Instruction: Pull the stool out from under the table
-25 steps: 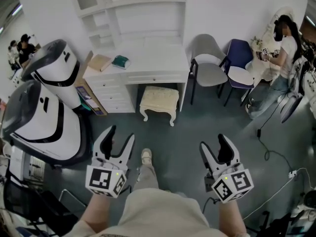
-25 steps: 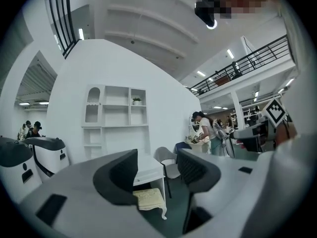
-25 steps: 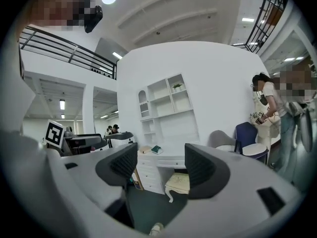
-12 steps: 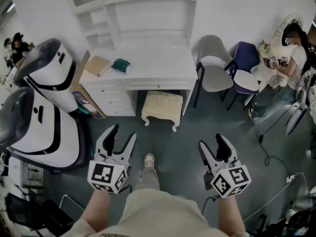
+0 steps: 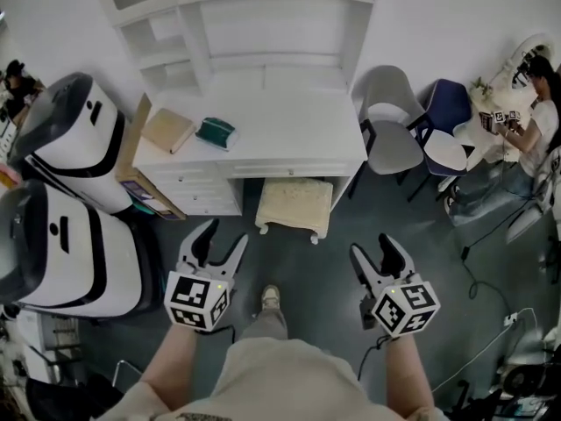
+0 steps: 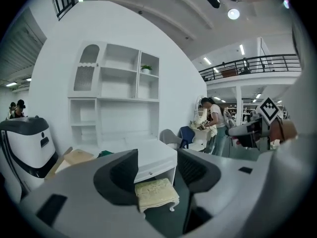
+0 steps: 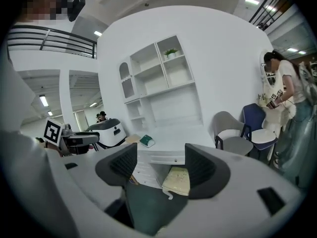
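A cream cushioned stool (image 5: 295,205) with curved white legs stands half under the white desk (image 5: 263,130), its front part showing past the desk's edge. It also shows as the stool (image 6: 155,194) between the left jaws and as the stool (image 7: 177,179) by the right-hand jaw. My left gripper (image 5: 217,237) hangs open in front of the desk, left of the stool and well short of it. My right gripper (image 5: 375,251) is open too, to the stool's right and nearer me. Nothing lies between either pair of jaws.
On the desk lie a tan book (image 5: 168,130) and a green object (image 5: 216,132). Two large white and black machines (image 5: 63,191) stand at the left. A grey chair (image 5: 392,130) and a blue chair (image 5: 447,125) stand at the right, with a person (image 5: 530,95) beyond. Cables (image 5: 486,266) cross the dark floor.
The desk and stool have come nearer and lower in the head view. Both grippers have advanced toward the desk, still open and empty.
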Demonstrator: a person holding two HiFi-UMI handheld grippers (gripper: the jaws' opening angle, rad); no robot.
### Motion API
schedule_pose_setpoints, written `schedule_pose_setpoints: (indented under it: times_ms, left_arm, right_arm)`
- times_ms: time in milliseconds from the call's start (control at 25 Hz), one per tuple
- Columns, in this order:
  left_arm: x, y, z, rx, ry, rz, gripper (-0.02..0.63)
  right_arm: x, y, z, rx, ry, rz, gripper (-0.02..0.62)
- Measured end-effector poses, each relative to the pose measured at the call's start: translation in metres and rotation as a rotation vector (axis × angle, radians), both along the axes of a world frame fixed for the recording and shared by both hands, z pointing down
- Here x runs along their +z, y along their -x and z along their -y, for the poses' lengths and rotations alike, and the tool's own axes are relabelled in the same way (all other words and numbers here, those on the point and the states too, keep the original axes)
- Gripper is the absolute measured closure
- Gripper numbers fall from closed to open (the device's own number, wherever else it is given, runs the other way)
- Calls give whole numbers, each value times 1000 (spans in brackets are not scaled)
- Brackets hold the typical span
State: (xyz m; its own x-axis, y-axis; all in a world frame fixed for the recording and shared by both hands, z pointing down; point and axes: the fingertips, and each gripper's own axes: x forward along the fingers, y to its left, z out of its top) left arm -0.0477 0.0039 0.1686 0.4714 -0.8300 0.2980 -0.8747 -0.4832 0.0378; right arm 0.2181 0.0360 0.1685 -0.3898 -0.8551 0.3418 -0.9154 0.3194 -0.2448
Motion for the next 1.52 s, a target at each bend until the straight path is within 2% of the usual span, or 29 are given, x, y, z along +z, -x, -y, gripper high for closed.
schedule_pose_setpoints:
  times_ms: [360, 520, 680, 840, 1080, 1280, 1520]
  left_arm:
    - [66, 10, 115, 70, 134, 25, 357]
    - [99, 8, 150, 104, 188, 54, 357]
    - [140, 9, 179, 104, 264, 46, 357]
    - [184, 3, 199, 112, 328, 50, 357]
    - [246, -9, 224, 96, 380, 55, 357]
    - [304, -15, 244, 49, 456, 26, 345]
    - [372, -27, 267, 25, 503, 29, 331]
  right_arm:
    - [67, 13, 106, 45, 144, -1, 291]
    - [102, 13, 142, 55, 210, -8, 291]
    - [136, 13, 172, 67, 262, -14, 291]
    - [177, 11, 198, 66, 311, -11, 291]
    - [243, 6, 230, 48, 380, -11, 291]
    - [300, -7, 254, 34, 429, -5, 291]
    - [378, -22, 275, 39, 479, 1, 288]
